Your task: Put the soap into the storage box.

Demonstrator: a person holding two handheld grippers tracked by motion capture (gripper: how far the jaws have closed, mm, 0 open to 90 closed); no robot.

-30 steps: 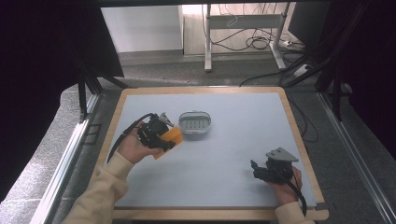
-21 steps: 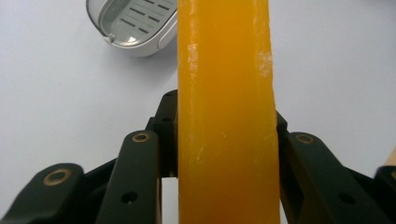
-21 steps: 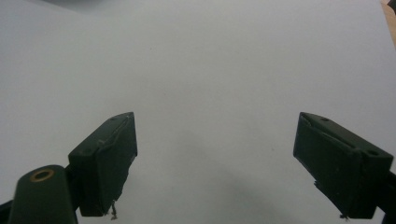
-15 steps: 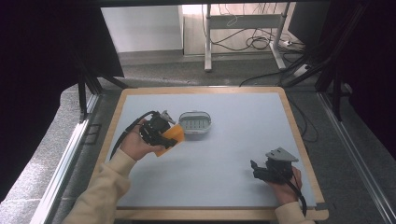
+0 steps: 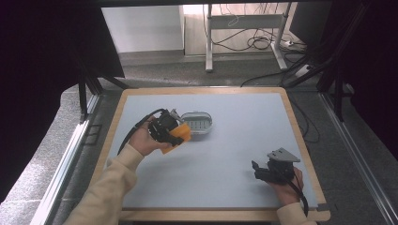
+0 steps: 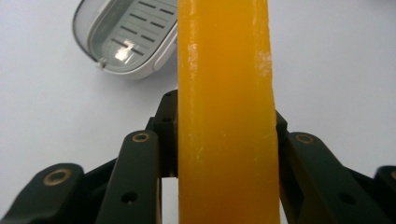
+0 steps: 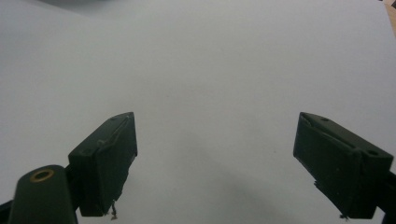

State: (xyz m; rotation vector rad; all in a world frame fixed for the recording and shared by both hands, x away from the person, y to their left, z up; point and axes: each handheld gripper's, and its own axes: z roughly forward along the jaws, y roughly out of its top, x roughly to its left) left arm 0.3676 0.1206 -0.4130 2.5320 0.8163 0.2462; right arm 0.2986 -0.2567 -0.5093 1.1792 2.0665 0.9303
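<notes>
While our left tongs [image 5: 180,133] clamped the orange soap bar [image 6: 224,116] just short of the grey soap dish [image 6: 126,37], we judged lowering it flat best, right tongs [image 7: 215,163] agape well apart.

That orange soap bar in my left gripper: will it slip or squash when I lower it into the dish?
The orange bar keeps straight edges between the left gripper pads, so it is probably stiff, not squashy. Its glossy, waxy surface suggests it may slide if the grip loosens. The soap dish looks thin and light, so it may shift on the table if nudged.
</notes>
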